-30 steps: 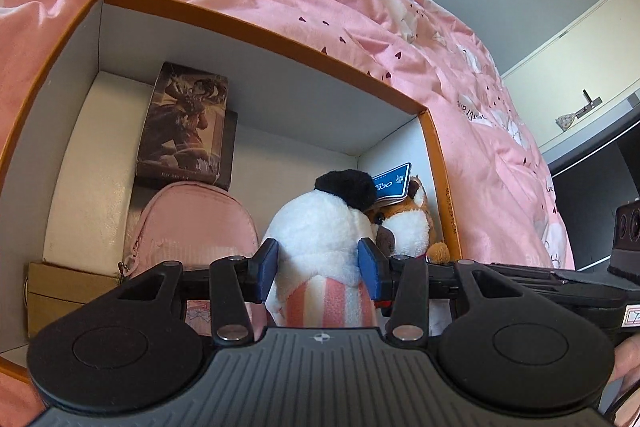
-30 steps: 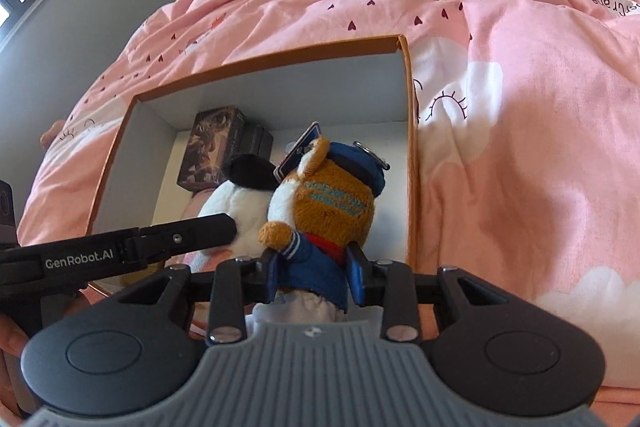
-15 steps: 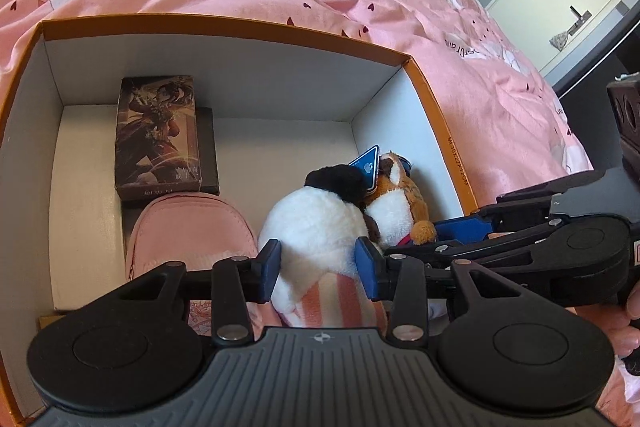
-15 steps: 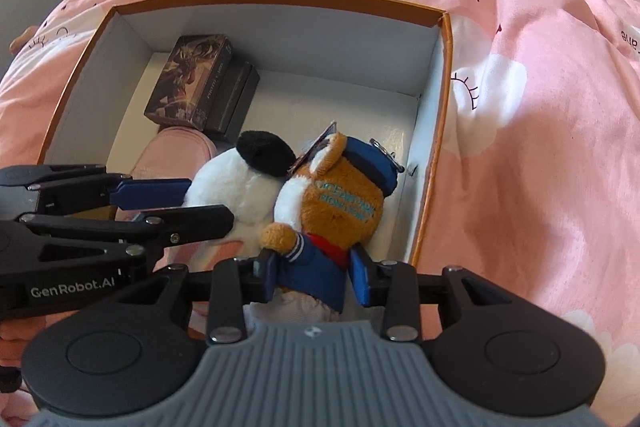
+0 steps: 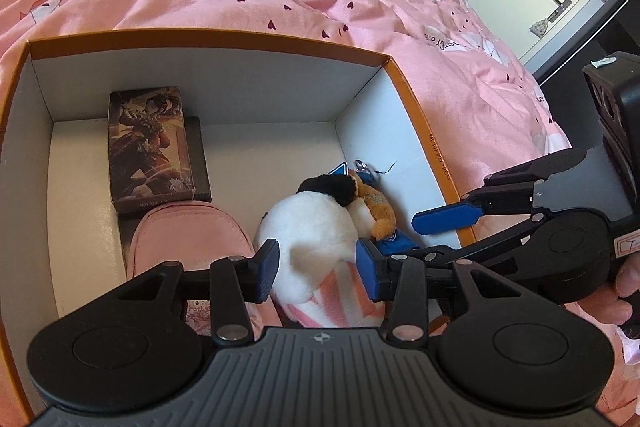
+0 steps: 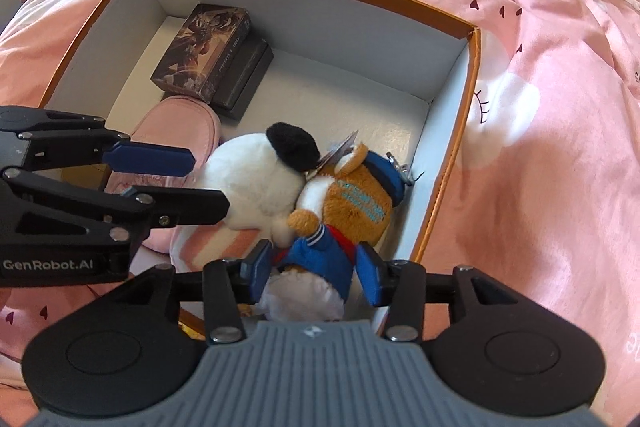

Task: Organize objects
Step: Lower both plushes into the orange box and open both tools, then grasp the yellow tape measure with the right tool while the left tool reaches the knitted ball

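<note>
1. Leftmost in the orange-rimmed box (image 6: pixel 448 183), in the right wrist view, an illustrated card box (image 6: pixel 202 51) sits on top of a dark box (image 6: pixel 244 83) near the far left corner, with a pink backpack (image 6: pixel 180 125) lying just in front of them.

2. Next, the left claw (image 5: pixel 316 269) straddles the lower body of the white plush with a black ear (image 5: pixel 316 227). Its blue pads sit at either flank of the striped bottom, apparently pressing on it, so I judge it clamped on that toy.

3. Beside it, touching it on the right, lies the brown plush in a blue jacket and cap (image 6: pixel 352 211), close to the box's right wall. Its long axis runs from the cap at the far end to its white bottom at the near end, straight up the line of the right claw (image 6: pixel 312 271).

4. That right claw stands apart: its jaws have just been opening, and the toy's blue jacket sits between the pads with a gap on the right-hand side, so the grip looks released.

5. Both plush toys therefore lie inside the box, side by side and parallel, heads away from the claws; the likely next move is simply to draw each claw back along that axis, up and clear of the rim.

6. Right of the box there is only the pink duvet (image 6: pixel 540 187) of the bed.
</note>
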Demonstrator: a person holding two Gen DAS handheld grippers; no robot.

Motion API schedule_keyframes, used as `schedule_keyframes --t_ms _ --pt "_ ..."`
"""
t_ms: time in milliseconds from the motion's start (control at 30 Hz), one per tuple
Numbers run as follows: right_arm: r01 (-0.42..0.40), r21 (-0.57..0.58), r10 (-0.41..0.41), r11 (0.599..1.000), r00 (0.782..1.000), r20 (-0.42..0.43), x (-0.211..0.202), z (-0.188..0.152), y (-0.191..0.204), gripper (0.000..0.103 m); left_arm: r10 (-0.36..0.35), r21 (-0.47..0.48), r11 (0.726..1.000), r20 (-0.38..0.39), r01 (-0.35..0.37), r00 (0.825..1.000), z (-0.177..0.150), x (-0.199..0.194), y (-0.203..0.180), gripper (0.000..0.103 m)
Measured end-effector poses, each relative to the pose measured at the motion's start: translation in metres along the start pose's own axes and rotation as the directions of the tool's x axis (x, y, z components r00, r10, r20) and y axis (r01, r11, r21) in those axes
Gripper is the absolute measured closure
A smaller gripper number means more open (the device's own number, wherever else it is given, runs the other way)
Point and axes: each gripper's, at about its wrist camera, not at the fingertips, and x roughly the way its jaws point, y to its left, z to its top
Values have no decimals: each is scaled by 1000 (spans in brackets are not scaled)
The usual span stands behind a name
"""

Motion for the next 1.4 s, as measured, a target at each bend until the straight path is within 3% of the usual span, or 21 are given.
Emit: schedule_keyframes --t_ms 67,200,300,600,867,1033,1100,1200,1333,1400 --pt "0 -7 0 1000 1000 9 -3 -1 -1 54 13 19 1000 -9 -13 1000 1 -2 -2 56" --pt "0 -38 0 999 1000 0 -5 -3 0 74 9 67 998 -53 -6 999 0 3 -11 62" --pt "-5 -81 4 997 1000 -13 -4 -8 3 81 34 103 994 -92 -25 995 -3 11 -19 67" --pt "5 -159 -14 987 998 -59 17 -14 14 93 76 139 988 -112 -60 991 -10 23 -22 69" --pt "8 -147 -16 989 998 -53 17 -15 11 93 98 148 986 -124 -79 987 -16 32 -23 67" --pt "14 -133 -19 991 999 -38 12 -16 11 92 98 146 986 -93 -84 991 -18 27 -23 66" --pt "25 -125 -27 992 1000 -15 6 -19 12 92 94 152 985 -48 -85 994 -19 13 -25 67" --pt "46 -119 -36 992 995 89 -18 -30 15 92 74 150 986 17 -75 997 -22 -13 -27 67" --pt "33 -92 -12 995 975 220 -50 -57 24 89 80 148 985 85 -92 993 -36 -42 -33 67" --pt "2 -52 12 999 964 265 -60 -69 26 83 89 140 985 110 -104 990 -46 -52 -36 67"
